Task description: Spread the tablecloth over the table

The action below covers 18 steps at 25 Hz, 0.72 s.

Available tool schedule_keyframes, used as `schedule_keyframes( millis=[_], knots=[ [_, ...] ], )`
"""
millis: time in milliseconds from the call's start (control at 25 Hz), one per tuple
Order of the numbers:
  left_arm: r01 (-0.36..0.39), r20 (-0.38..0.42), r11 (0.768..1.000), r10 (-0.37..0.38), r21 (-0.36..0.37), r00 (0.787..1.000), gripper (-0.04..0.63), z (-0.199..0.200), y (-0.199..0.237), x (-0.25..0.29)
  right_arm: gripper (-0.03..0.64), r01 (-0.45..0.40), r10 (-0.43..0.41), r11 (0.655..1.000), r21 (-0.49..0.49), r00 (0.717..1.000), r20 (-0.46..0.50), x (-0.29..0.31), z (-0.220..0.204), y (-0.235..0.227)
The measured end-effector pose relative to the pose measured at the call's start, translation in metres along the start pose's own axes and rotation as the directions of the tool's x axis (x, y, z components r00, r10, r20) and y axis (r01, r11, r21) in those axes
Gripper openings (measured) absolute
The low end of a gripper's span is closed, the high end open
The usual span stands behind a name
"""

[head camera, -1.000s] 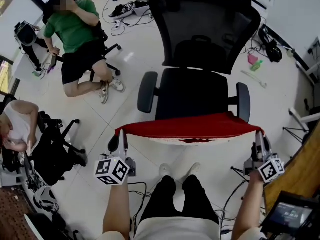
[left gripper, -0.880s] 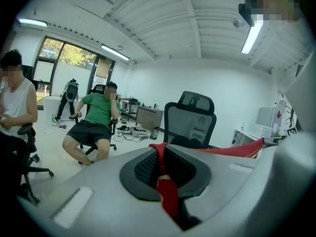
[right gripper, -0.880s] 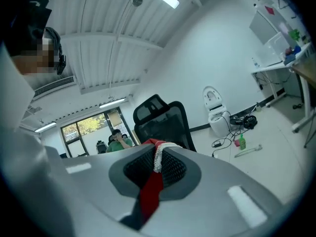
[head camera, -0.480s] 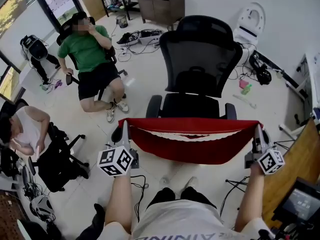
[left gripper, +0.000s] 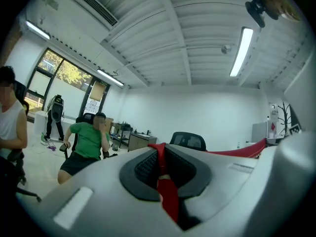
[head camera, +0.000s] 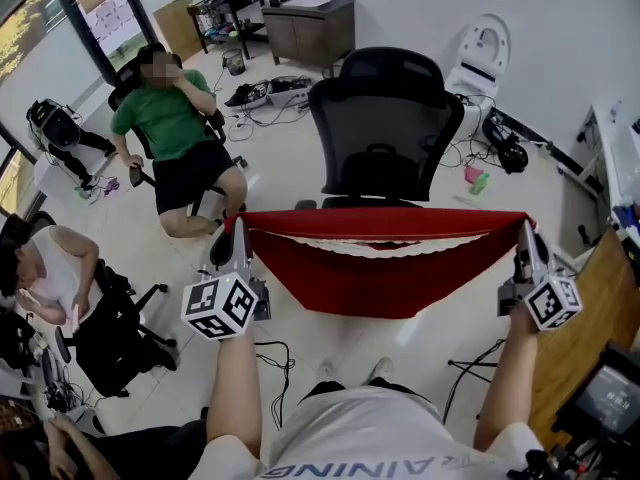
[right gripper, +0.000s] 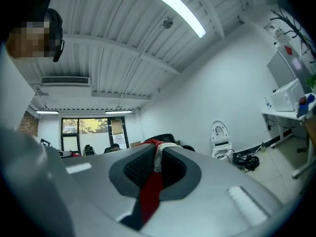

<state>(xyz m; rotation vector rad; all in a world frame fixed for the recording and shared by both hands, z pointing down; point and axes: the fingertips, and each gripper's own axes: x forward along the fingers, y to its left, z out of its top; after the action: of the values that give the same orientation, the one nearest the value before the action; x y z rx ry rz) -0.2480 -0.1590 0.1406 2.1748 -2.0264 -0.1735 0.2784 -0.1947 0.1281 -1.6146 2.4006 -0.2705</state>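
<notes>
1. Over the last second both grippers rise, and the red tablecloth (head camera: 385, 268) comes up from the seat of the office chair (head camera: 385, 128) to hang in front of its backrest.
2. The left gripper (head camera: 238, 233), to the left of the chair, is clamped tight on one corner of the cloth.
3. The right gripper (head camera: 526, 240), to the right of the chair, pinches the opposite corner, with the lace trim between its jaws.
4. The top edge is stretched between them and the rest sags below.
5. The cloth looks opened out and ready to carry; spreading has not begun.
</notes>
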Motion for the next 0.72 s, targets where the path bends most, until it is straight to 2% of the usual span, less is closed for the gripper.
schedule_keyframes(
  millis=[400,720],
  knots=[
    [0.009,0.043,0.999,-0.011,0.051,0.999,0.015,0.013,-0.017,0.005,0.018,0.022,-0.017,0.994,-0.104,0.999,0.043,-0.007,0.016,-0.006],
    [0.026,0.05,0.999,-0.028,0.037,0.998,0.015,0.016,-0.021,0.008,0.018,0.033,-0.024,0.989,-0.145,0.998,0.059,-0.011,0.027,-0.005]
  ],
)
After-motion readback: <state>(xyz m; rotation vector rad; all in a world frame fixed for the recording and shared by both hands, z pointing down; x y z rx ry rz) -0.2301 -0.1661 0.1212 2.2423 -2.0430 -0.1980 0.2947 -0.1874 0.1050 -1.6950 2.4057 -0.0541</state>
